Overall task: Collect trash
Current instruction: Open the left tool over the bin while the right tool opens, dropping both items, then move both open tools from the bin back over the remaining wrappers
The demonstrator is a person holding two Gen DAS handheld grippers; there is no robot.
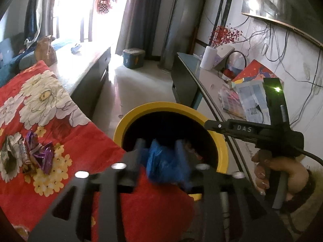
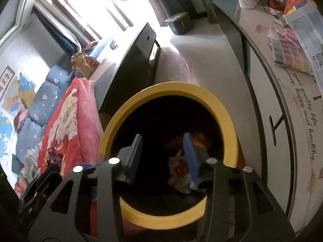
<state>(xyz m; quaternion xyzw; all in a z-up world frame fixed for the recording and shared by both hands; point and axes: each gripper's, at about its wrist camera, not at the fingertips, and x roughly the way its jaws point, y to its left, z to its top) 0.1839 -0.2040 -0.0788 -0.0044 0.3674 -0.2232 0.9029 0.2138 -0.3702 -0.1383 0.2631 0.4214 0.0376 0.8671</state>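
The blue wrapper (image 1: 165,161) sits pinched in the left gripper (image 1: 161,151) over the yellow bin (image 1: 220,141); part the fingers only once fully above the opening. The right gripper (image 2: 161,153) hangs wide, holding nothing. More wrappers (image 1: 34,155) lie on the bed (image 1: 84,147).

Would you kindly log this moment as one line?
left gripper: shut on blue bag above bin | right gripper: open over bin | wrappers on blanket

A: Where's the blue wad (image 1: 165,161)?
B: Crumpled, over the yellow-rimmed bin (image 1: 221,151), above its dark mouth.
A: Other trash?
B: Purple wrappers (image 1: 39,153) lie on the red floral blanket; crumpled wrappers (image 2: 178,170) sit inside the bin.
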